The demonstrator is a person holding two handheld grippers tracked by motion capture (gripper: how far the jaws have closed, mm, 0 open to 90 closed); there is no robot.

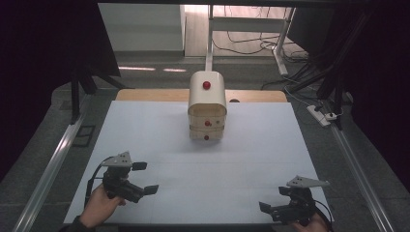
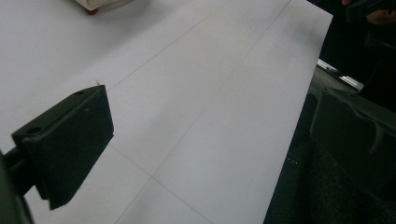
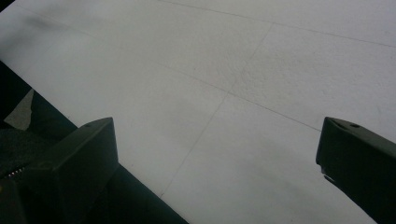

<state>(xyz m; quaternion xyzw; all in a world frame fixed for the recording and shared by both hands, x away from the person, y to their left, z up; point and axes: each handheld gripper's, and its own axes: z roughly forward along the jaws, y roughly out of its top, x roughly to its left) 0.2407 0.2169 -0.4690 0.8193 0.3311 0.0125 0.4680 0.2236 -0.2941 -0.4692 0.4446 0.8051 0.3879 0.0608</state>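
Cream drawer cabinet (image 1: 207,106) with a domed top and three red knobs (image 1: 207,85), standing upright at the far middle of the white bench (image 1: 159,140), its knobbed front turned toward the person; this placement probably leaves the near half of the bench as free working room and puts each knob within a straight forward reach. Left tool (image 1: 145,178) near the front left corner of the bench, well apart from the cabinet; jaws spread wide with nothing between them; held low over the surface in the left hand (image 1: 99,205), which grips the body from behind and below, jaws aimed inward to the person's right and slightly forward. In the left gripper view a corner of the cabinet base (image 2: 100,4) lies far off at the top edge. Right tool (image 1: 269,208) near the front right corner, likewise well apart from the cabinet; jaws spread wide and empty, bare bench showing between them in the right gripper view; right hand (image 1: 314,223) low at the bench edge, jaws pointing inward to the person's left. Both tools judged to be at a ready pose, no approach to the cabinet yet begun.
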